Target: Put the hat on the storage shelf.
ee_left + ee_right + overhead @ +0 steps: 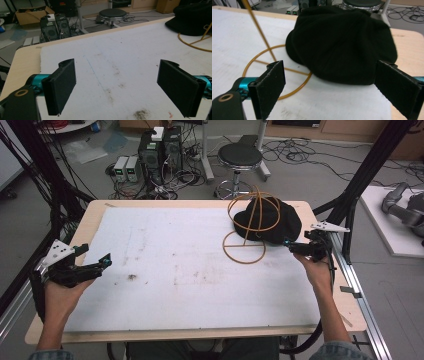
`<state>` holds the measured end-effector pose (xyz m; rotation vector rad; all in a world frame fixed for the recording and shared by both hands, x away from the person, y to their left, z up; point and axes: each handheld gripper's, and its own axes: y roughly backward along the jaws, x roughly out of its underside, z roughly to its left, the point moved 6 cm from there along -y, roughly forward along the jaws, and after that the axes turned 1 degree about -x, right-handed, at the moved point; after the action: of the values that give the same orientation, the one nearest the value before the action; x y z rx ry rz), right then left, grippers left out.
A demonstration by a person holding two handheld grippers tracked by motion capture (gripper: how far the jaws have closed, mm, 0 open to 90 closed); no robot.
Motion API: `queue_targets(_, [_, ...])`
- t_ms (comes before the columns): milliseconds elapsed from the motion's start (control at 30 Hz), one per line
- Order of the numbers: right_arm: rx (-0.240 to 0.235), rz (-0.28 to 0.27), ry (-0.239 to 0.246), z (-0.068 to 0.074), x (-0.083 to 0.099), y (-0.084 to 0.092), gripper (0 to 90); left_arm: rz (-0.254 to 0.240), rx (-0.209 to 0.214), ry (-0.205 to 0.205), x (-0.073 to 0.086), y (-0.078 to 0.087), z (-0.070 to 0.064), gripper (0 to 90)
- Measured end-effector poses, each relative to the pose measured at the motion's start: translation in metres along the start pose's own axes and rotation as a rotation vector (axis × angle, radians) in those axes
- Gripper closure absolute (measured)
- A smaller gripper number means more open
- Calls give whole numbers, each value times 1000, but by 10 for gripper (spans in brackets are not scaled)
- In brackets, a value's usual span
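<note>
A black cap (285, 222) lies at the far right of the white mat (190, 270). Just in front of it to the left stands a golden wire stand (252, 212) with a ring base and a rounded cage top. My right gripper (299, 243) is open close to the cap's near right edge; in the right gripper view the cap (344, 42) lies just beyond the open jaws (329, 85), with the stand's ring (262, 58) to the left. My left gripper (94, 256) hovers open at the mat's left side, over bare mat (117, 82).
A dark stain (132, 277) marks the mat near the left gripper. Beyond the table's far wooden edge (165, 203) are a stool (240, 157), computer towers (160, 147) and floor cables. Black frame posts (360, 175) flank the table.
</note>
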<state>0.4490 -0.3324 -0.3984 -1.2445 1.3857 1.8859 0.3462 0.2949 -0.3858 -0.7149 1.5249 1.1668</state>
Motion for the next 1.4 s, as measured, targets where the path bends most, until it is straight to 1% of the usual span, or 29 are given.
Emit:
queue_targets(100, [6, -6, -1, -4, -4, -1, 100, 0, -1, -2, 0, 1, 1, 160])
queue_targets(167, [18, -19, -10, -9, -11, -3, 100, -1, -2, 0, 0, 1, 1, 160])
queue_targets(200, [21, -36, -14, -11, -14, -4, 104, 0, -2, 0, 1, 1, 1, 160])
queue_targets(267, [18, -36, -18, -13, -15, -5, 106, 2, -2, 2, 1, 1, 2, 160])
queue_targets(300, [21, -30, -22, -16, -17, -8, 107, 2, -2, 1, 1, 1, 2, 160])
queue_targets(333, [29, -35, -27, -19, -20, -11, 107, 1, 0, 3, 2, 1, 2, 160])
queue_targets(433, [33, -34, -31, -21, -23, -13, 107, -1, -4, 3, 2, 3, 4, 160])
queue_targets(467, [43, -39, -23, -22, -26, -14, 107, -1, -4, 2, 2, 3, 4, 159])
queue_targets(600, [65, -60, -25, -26, -41, -15, 107, -4, -5, 5, 3, 5, 5, 160])
queue_targets(633, [71, -70, -19, -27, -48, -15, 106, -4, -6, 4, 3, 5, 5, 160])
queue_targets(667, [78, -80, -18, -29, -58, -15, 107, -2, -6, 3, 3, 5, 5, 159])
queue_targets(700, [78, -80, -18, -29, -58, -15, 107, -1, -6, 3, 3, 5, 5, 159])
queue_targets(833, [94, -115, -27, -34, -76, -17, 107, -2, -7, 6, 4, 6, 7, 160])
queue_targets(900, [110, -141, -45, -39, -88, -20, 106, -3, -8, 7, 4, 7, 7, 160])
queue_targets(967, [113, -144, -51, -40, -91, -20, 107, -3, -10, 10, 4, 8, 8, 159])
queue_targets(1000, [114, -166, -57, -40, -94, -21, 107, -2, -9, 9, 4, 8, 8, 160])
queue_targets(1167, [142, -203, -86, -46, -104, -31, 106, 1, -13, 13, 6, 8, 9, 160])
queue_targets(1200, [145, -210, -96, -47, -105, -34, 106, 1, -12, 15, 7, 8, 9, 160])
queue_targets(1233, [155, -226, -109, -49, -106, -39, 106, 1, -14, 18, 7, 8, 10, 160])
queue_targets(1267, [164, -224, -124, -51, -104, -42, 107, 1, -12, 19, 7, 8, 10, 160])
queue_targets(1300, [165, -226, -135, -52, -103, -46, 106, 5, -12, 17, 8, 8, 10, 160])
queue_targets(1333, [165, -226, -135, -52, -103, -46, 106, 5, -13, 16, 8, 8, 10, 160])
queue_targets(1400, [166, -232, -161, -55, -101, -53, 106, 9, -11, 15, 9, 7, 10, 160])
